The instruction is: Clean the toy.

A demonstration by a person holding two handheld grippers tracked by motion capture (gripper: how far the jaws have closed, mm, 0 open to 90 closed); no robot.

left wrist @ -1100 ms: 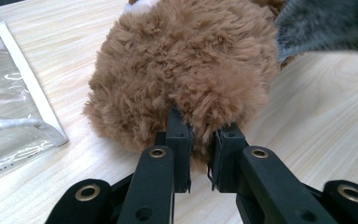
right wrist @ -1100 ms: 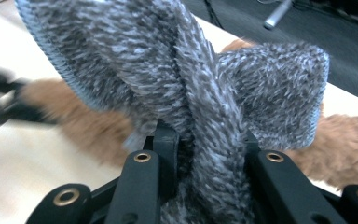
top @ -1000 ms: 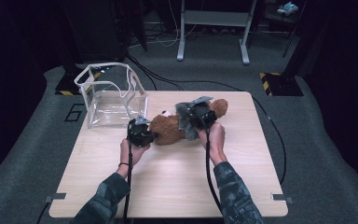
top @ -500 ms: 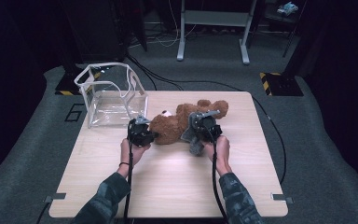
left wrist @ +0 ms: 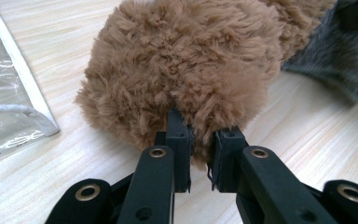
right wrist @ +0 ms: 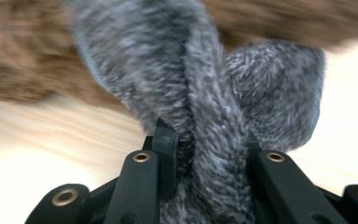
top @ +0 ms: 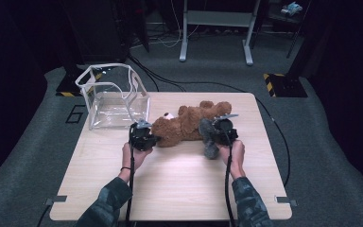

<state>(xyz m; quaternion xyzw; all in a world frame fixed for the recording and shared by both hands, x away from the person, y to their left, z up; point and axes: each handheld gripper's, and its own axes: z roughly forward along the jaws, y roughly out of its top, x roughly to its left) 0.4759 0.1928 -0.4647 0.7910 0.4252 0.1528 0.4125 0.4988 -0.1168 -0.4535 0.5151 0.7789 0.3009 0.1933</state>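
Note:
A brown teddy bear lies on its side in the middle of the wooden table, head toward the left. My left gripper is at its head. In the left gripper view the jaws are pinched shut on a tuft of the bear's fur. A grey fuzzy piece of clothing hangs at the bear's lower end. My right gripper is shut on it; in the right gripper view the grey cloth is bunched between the jaws.
A clear plastic box with a white rim stands open at the table's back left, just behind my left gripper; its corner lies beside the bear's head. Cables trail from both grippers toward the near edge.
My right gripper has come down and toward the near edge with the grey clothing, drawing it away from the bear's body. The left gripper and the bear's head have stayed put.

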